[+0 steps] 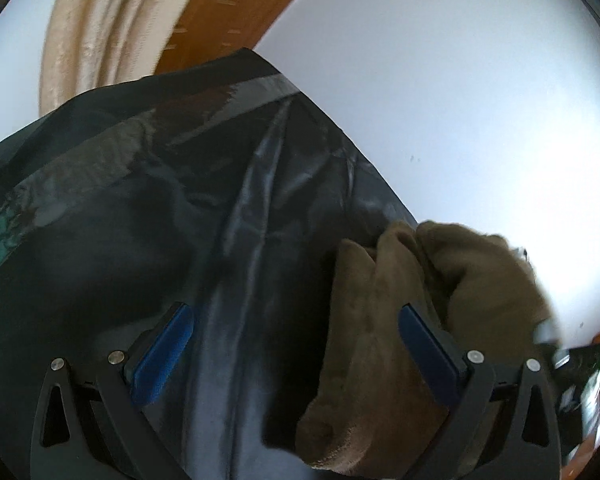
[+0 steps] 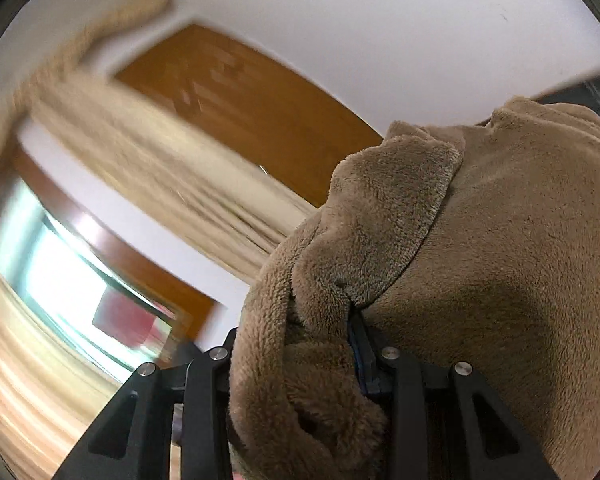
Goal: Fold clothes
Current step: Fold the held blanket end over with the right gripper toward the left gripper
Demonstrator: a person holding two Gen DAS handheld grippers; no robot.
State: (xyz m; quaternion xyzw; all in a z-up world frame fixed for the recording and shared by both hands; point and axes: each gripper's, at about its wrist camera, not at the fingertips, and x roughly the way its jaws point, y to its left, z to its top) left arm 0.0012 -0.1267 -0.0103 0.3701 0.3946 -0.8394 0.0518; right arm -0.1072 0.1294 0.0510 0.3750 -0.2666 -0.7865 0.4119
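Observation:
A dark, shiny garment [image 1: 228,216] hangs lifted in front of the left wrist view, with a brown fleece part [image 1: 380,320] bunched at its right side. My left gripper [image 1: 296,356] is open, its blue pads [image 1: 164,352] wide apart, and both the dark fabric and the fleece lie between the fingers. In the right wrist view the brown fleece [image 2: 480,240] fills the right half and drapes over the fingers. My right gripper [image 2: 352,344] is shut on a fold of that fleece. Only a sliver of one blue pad [image 2: 364,356] shows.
Both cameras tilt up toward a white ceiling [image 1: 460,80]. A cream curtain [image 2: 160,160] hangs below a wooden pelmet [image 2: 240,100], and a bright window [image 2: 72,280] is at the left. A blurred dark object [image 1: 580,380] sits at the right edge.

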